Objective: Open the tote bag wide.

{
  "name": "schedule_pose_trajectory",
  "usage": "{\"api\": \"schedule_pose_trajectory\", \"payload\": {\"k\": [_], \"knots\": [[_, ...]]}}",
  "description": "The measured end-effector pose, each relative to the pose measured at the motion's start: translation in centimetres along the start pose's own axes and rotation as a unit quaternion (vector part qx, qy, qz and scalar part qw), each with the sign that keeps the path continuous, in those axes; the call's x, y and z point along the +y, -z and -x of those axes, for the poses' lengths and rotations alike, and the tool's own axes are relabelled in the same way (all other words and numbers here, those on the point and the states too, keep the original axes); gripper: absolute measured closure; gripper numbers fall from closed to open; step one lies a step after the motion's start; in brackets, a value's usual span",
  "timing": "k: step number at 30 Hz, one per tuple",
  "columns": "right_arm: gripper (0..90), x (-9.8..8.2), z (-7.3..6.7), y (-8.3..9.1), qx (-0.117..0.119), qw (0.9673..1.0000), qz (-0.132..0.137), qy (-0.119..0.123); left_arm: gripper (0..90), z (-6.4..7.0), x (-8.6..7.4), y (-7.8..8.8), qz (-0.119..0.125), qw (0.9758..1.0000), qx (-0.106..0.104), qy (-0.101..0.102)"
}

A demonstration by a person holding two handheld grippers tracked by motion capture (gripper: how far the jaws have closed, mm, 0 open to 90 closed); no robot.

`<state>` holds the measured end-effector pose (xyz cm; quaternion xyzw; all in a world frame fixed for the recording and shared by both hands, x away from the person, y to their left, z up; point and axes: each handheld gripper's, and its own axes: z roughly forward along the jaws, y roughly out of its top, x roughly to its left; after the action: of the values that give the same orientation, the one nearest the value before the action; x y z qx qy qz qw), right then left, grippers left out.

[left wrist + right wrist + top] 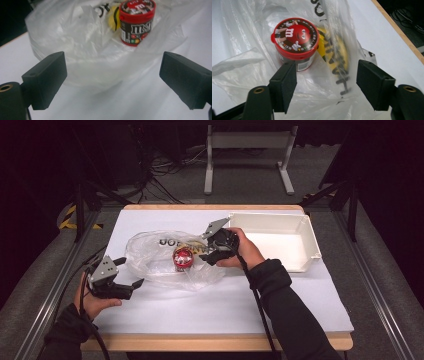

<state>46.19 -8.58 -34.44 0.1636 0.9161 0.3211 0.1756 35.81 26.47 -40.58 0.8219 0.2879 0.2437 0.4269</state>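
high: red-lidded round candy tub [183, 257] mid-frame in crumpled clear plastic bag [150, 260] on white worktop [225, 305] | left tongs [112, 75]: open, empty, short of bag | right tongs [325, 85]: open astride bag film, unpinched | step: opening bag; next: pinch film, free tub

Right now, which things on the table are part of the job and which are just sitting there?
In the job:
- clear plastic bag
- red candy tub standing in the bag
- yellow item behind the tub, blurred
- right gripper, jaws open at the bag
- left gripper, jaws open, short of the bag

Lying about:
- white bin, nothing in it
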Motion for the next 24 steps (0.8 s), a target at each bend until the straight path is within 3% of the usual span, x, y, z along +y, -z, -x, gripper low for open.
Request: {"api": "schedule_pose_trajectory", "payload": {"k": [5,8,11,14,24], "knots": [[33.4,1.1,-0.7,-0.9,0.009,0.9999,-0.003,0.006,7.4,1.7,-1.8,-0.3,0.010,0.9997,0.002,0.021],[31.8,1.8,-1.2,-1.4,0.011,0.9999,-0.005,0.010,6.9,2.7,-2.6,-0.4,0.010,0.9998,0.009,0.016],[31.5,2.4,-1.7,-2.0,0.022,0.9997,-0.002,0.011,6.9,3.1,-3.5,-0.7,0.004,0.9996,0.003,0.026],[30.9,2.8,-2.1,-2.8,0.028,0.9995,-0.010,0.013,6.9,3.2,-4.3,-1.2,-0.008,0.9996,0.001,0.026],[25.5,3.6,-2.6,-5.5,0.040,0.9986,-0.036,0.001,6.8,2.7,-4.6,-1.3,-0.003,0.9990,-0.008,0.043]]}}
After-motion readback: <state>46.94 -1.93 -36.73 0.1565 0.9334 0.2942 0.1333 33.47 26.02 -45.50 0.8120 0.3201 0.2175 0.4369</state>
